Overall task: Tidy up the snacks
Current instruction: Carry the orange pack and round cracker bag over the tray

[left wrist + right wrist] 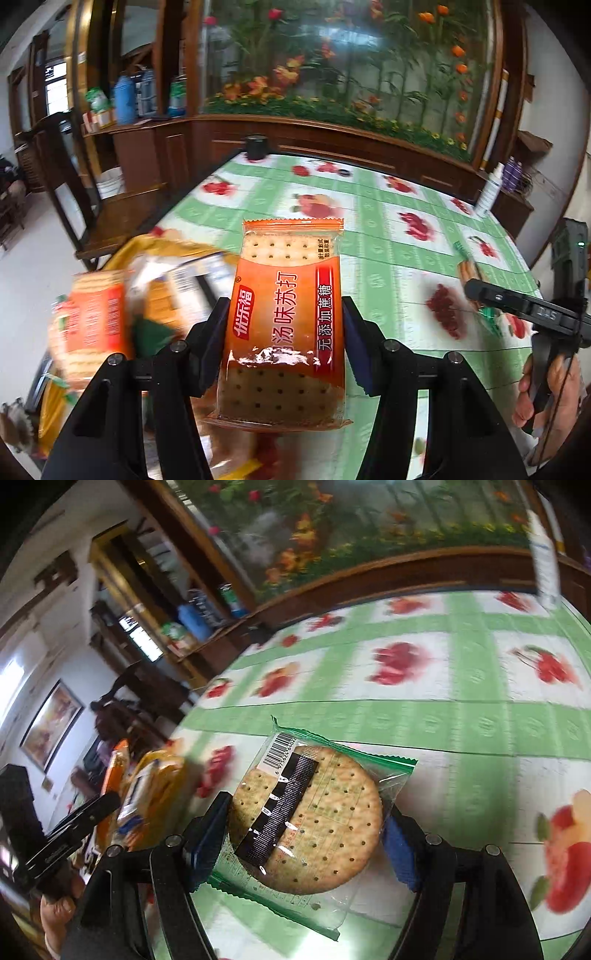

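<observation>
Your left gripper (282, 332) clamps an orange cracker packet (286, 317), your right gripper (306, 827) a round cracker pack (314, 819), above the fruit-print surface (388, 236); its far stretch toward the wooden cabinet (332, 133) lies open.

Orange cracker pack (284, 325) reads 优乐福, 汤味苏打, 无添加蔗糖, round-cracker wrapper (314, 812) barcode 6 97562 464…

Black fingers (218, 332), blue pads (397, 843), silver screws (390, 345)
</observation>
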Available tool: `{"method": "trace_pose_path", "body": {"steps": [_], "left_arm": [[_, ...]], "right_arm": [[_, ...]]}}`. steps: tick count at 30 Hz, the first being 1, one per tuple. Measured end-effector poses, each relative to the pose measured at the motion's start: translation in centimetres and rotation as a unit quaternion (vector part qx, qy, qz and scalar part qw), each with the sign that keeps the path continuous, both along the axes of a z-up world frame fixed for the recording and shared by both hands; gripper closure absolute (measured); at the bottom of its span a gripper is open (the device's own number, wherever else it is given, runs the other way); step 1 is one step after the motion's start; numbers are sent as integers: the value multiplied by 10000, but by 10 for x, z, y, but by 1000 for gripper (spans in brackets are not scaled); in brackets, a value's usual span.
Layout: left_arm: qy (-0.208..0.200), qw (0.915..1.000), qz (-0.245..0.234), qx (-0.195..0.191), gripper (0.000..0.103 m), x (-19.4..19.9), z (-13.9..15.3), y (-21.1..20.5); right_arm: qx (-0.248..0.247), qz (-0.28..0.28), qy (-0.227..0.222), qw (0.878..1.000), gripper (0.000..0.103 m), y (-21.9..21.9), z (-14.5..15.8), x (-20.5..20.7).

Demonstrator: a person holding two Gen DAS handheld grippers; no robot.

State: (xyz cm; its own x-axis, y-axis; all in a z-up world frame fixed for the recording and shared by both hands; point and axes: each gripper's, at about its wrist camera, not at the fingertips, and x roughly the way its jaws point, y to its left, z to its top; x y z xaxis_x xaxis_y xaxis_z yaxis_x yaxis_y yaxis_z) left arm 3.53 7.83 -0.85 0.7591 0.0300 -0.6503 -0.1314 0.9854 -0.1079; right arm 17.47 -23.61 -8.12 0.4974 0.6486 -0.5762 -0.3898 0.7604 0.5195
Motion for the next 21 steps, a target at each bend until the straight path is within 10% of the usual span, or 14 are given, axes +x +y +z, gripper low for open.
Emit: {"method": "trace_pose_path", "body": {"steps": [21], "left_arm": [[-315,9957,846,212,47,-48,10,73]], "right_arm": [[-94,1439,-617,9876,26,159,39,-50]]}}
